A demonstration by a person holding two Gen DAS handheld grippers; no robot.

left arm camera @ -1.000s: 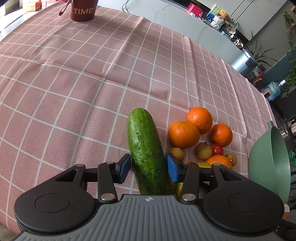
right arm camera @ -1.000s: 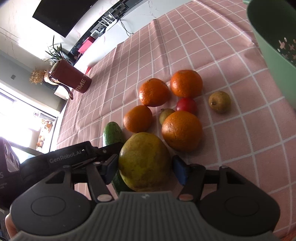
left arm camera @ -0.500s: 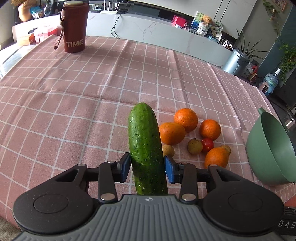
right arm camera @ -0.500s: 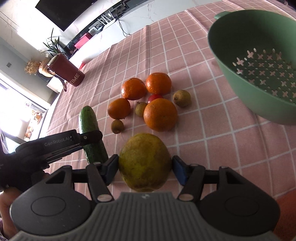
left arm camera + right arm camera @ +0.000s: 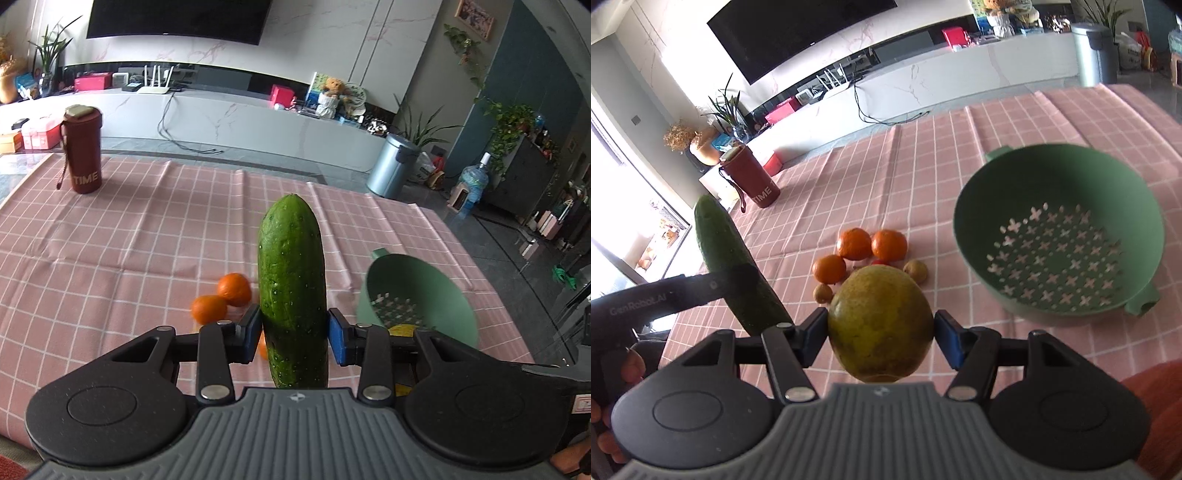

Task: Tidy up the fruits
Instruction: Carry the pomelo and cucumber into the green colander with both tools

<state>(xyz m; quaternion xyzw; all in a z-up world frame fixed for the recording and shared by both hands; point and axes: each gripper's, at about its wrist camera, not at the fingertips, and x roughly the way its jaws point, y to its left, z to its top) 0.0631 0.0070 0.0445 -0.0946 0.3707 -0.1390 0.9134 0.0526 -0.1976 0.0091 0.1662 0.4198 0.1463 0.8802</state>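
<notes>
My left gripper [image 5: 293, 334] is shut on a dark green cucumber [image 5: 291, 280], which stands upright between the blue pads, lifted off the pink checked cloth. In the right wrist view the same cucumber [image 5: 720, 243] tilts at the left with a black finger across it. My right gripper [image 5: 881, 334] is shut on a large yellow-green mango-like fruit [image 5: 881, 325], also in the air. Three oranges [image 5: 871, 245], a small red fruit [image 5: 879, 261] and two small brown fruits [image 5: 915, 271] lie on the cloth below. A green colander [image 5: 1108, 192] sits to their right, holding nothing.
A dark red bottle marked TIME [image 5: 83, 151] stands at the far left of the table [image 5: 110, 240]. A hand [image 5: 631, 369] holds the left gripper's handle. Beyond the table's far edge are a low white cabinet and a grey bin [image 5: 393, 164].
Both grippers have risen from the table, carrying the cucumber and the yellow-green fruit. The left jaws closed onto the cucumber. The colander has come fully into the right view.
</notes>
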